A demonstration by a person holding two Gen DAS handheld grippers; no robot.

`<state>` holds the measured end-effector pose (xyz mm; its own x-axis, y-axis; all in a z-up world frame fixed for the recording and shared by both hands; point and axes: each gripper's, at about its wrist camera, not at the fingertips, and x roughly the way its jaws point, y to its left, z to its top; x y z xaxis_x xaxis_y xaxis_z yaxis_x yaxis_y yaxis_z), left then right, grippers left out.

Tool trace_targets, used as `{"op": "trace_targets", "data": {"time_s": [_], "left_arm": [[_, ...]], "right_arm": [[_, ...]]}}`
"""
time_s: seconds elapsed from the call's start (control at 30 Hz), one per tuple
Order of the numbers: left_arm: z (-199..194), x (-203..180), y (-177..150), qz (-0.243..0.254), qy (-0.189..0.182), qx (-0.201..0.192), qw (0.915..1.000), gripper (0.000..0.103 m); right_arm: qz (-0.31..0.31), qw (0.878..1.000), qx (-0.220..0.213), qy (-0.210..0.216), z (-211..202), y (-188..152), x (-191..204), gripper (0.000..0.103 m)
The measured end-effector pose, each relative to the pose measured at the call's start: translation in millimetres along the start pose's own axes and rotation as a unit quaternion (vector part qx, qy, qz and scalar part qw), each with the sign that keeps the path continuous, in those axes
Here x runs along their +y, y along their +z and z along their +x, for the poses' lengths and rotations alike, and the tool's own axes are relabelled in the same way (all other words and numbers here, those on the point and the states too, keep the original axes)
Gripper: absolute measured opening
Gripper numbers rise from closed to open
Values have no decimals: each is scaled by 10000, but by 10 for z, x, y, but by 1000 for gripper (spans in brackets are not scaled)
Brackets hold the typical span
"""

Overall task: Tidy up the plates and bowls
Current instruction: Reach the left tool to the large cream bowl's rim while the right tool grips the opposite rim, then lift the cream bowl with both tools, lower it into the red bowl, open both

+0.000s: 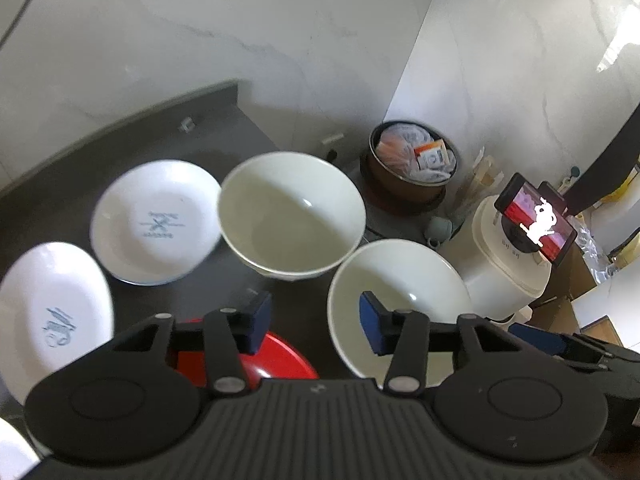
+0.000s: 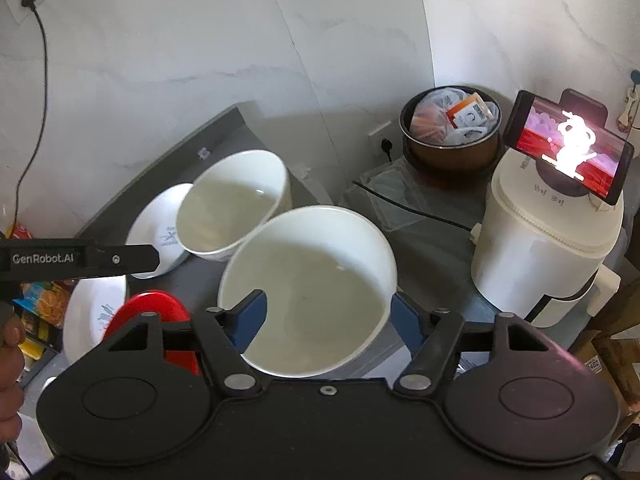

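1. Crockery is spread over a dark grey countertop [image 1: 224, 120] that runs into a corner of white marbled wall.
2. 2 white plates with blue prints lie toward the counter's left side: the farther plate [image 1: 154, 222] sits near the back edge, the nearer plate [image 1: 52, 312] just in front of it by the left edge.
3. 2 white bowls stand upright and empty: the far bowl [image 1: 292, 216] in the middle of the counter, its rim overlapping the farther plate's edge in view, and the near bowl [image 2: 308, 288] at the counter's front right.
4. A red dish [image 1: 280, 356] lies at the front edge, partly hidden behind the left tool.
5. The left gripper [image 1: 314, 320] hangs over the front of the counter, its blue pads apart, gripping nothing; one pad lies over the near bowl's rim in view.
6. The right gripper [image 2: 324, 316] has its pads spread wide, one inside the near bowl and one outside its right wall; contact is not clear.
7. Behind, toward the right corner, a brown pot [image 2: 452, 136] holds packets, and a lit phone [image 2: 568, 146] rests on a white appliance [image 2: 540, 256].
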<state>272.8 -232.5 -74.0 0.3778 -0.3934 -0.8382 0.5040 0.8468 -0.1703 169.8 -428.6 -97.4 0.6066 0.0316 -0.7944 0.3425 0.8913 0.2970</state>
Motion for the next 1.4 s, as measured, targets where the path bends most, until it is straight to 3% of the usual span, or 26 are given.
{"op": "trace_targets", "data": {"time_s": [0.1, 0.27, 0.67, 0.7, 0.77, 0.9, 1.4], "left_arm": [[162, -53, 7, -31, -31, 129, 9999, 44], [424, -99, 13, -279, -32, 382, 9989, 33], [894, -156, -32, -333, 176, 722, 9967, 26], [942, -148, -43, -360, 160, 812, 9959, 25], [1044, -126, -76, -421, 74, 1052, 9935, 13], [1000, -61, -84, -481, 115, 952, 9942, 4], [323, 66, 34, -548, -115, 211, 9982, 4]], "right_arm": [[18, 9999, 115, -22, 88, 14, -55, 57], [-183, 9994, 295, -54, 233, 42, -90, 57], [-451, 9964, 655, -282, 584, 48, -146, 56], [-458, 9963, 691, -243, 606, 38, -148, 49], [-514, 9951, 808, -245, 653, 11, -136, 37], [-645, 9939, 806, -386, 629, -12, -135, 20], [-987, 9950, -46, -173, 85, 74, 160, 20]]}}
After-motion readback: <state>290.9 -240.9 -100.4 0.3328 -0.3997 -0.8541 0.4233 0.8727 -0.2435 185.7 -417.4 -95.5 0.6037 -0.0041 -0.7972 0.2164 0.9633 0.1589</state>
